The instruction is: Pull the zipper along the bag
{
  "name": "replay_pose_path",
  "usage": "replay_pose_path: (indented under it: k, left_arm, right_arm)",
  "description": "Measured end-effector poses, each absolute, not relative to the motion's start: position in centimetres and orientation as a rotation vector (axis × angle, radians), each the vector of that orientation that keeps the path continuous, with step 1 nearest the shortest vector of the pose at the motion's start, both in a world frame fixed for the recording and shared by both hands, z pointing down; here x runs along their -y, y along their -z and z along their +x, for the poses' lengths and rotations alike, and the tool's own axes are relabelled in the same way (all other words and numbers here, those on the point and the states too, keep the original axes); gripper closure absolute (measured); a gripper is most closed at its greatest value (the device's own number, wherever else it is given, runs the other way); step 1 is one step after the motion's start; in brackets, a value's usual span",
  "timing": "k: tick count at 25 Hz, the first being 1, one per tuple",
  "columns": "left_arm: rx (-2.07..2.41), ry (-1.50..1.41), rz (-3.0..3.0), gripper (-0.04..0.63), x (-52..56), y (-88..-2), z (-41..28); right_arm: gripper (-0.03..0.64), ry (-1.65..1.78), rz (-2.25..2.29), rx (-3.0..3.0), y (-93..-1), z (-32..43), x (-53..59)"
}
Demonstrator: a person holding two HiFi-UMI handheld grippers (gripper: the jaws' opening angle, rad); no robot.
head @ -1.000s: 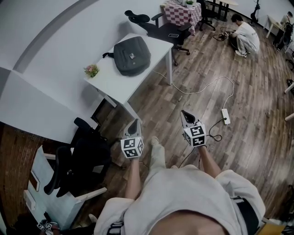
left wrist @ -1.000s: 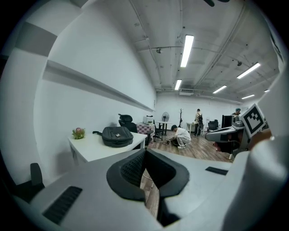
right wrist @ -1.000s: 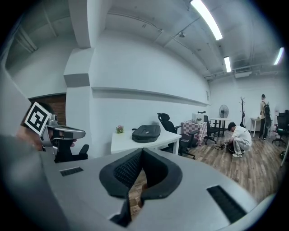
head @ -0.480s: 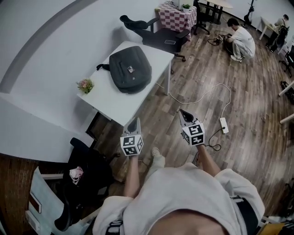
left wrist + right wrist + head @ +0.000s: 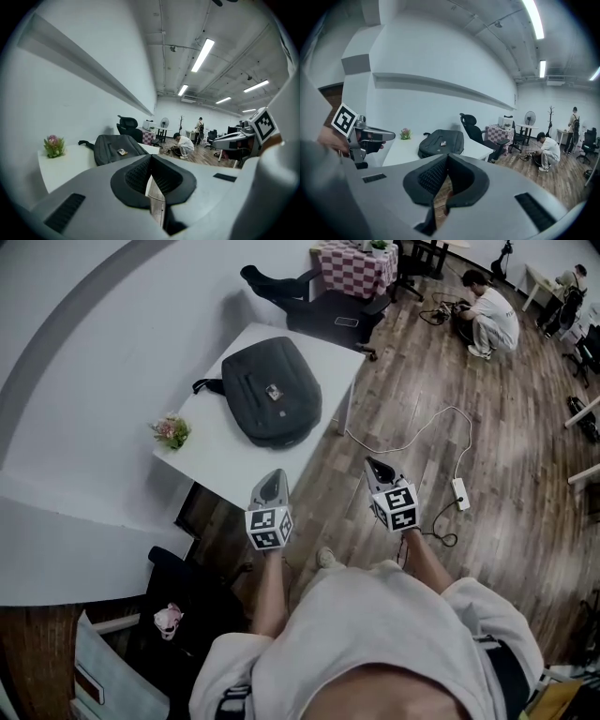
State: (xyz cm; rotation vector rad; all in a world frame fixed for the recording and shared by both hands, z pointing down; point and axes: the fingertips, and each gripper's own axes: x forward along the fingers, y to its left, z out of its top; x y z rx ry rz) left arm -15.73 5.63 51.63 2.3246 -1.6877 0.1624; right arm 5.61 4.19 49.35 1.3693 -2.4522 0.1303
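One white table [image 5: 217, 444] carries the bag [image 5: 272, 390], lying flat on its far half, well ahead of us. Our left gripper [image 5: 273, 480] and right gripper [image 5: 375, 467] hang in the air short of the table, each with jaws pressed together on nothing. We cannot make out the zipper pull from here. Our worry is that, arriving clenched, we would shove the unpinned bag across the smooth top, perhaps toward the small plant [image 5: 172, 430], instead of catching the pull.

We read no words or numbers: only black-and-white square markers [image 5: 269, 527] on the left gripper [image 5: 273, 478] and right gripper [image 5: 373, 463], and an illegible small tag [image 5: 275, 390] on the dark grey fabric backpack [image 5: 248, 371] beyond them.
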Motion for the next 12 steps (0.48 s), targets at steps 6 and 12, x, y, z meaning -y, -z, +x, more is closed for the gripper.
replay_pose_path:
  k: [6, 12]
  left_arm:
    - [1.63, -0.174, 2.346, 0.569, -2.6, -52.4, -16.1]
    - [1.614, -0.188, 2.347, 0.569, -0.1, -52.6, -16.3]
  right_arm:
    - [0.603, -0.155, 1.402, 2.404, -50.2, 5.7, -1.9]
    - [0.603, -0.173, 1.414, 2.391, -50.4, 5.9, 0.5]
